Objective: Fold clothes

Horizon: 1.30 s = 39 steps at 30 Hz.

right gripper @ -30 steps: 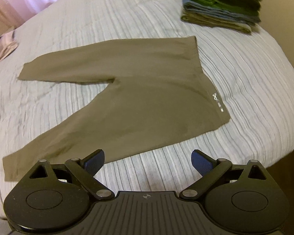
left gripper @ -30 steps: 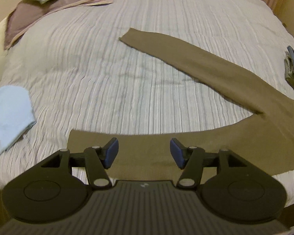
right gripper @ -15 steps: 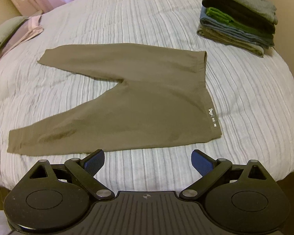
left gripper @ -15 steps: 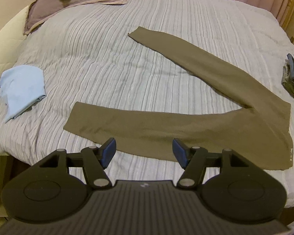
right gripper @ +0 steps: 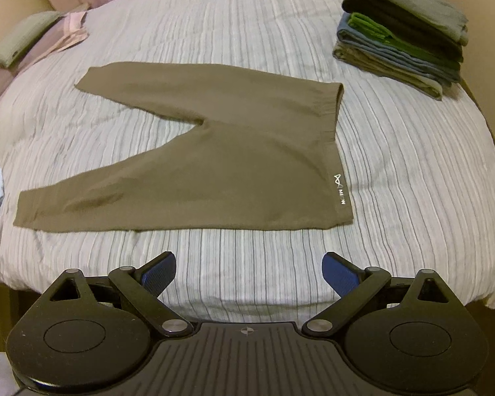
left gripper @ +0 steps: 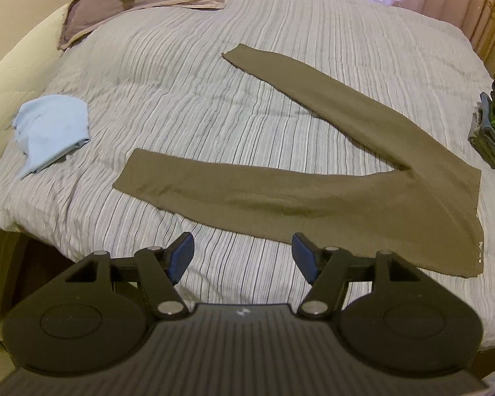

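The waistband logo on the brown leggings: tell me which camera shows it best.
Right wrist view: the white logo on the brown leggings is large and its lettering partly readable. In the left wrist view it sits near the frame edge as tiny specks.

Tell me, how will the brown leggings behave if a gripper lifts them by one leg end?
The leggings lie thin and flat on the bed, so they are probably floppy and light. The other leg would likely drag and bunch.
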Available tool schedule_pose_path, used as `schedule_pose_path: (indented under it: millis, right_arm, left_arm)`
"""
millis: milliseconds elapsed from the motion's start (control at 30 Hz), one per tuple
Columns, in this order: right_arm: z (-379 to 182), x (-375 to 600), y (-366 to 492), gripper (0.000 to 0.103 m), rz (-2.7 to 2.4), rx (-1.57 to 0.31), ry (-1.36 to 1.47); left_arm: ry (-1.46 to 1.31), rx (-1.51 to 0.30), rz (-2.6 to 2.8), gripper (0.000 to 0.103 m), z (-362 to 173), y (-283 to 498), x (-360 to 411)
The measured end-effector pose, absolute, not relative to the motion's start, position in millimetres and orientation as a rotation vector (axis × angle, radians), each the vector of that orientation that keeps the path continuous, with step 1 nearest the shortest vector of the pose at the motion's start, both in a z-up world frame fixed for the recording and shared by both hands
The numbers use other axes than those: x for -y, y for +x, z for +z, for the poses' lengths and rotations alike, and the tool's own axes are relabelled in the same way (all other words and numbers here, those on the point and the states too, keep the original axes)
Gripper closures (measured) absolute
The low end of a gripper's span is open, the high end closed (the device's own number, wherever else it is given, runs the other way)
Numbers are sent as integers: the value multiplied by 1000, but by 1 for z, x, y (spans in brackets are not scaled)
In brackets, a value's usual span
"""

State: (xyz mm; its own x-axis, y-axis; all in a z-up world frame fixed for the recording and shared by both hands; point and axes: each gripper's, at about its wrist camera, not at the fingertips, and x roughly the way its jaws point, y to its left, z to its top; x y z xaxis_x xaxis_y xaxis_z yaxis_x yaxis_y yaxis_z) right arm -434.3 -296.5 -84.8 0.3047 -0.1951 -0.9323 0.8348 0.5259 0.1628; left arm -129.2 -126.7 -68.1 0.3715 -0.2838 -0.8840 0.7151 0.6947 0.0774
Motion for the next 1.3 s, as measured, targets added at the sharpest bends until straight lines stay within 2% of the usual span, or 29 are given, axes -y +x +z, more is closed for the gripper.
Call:
schedule_pose_path:
  millis: [400,1300]
  right_arm:
    - [-88,286,-446,6,-716,-1057,732]
    - [-90,276,-451,6,-679,-1048,730]
  left_arm:
    - [502,-991,-639,41,-63,-154,102]
    - [559,-975,-703,39,-61,-186,98]
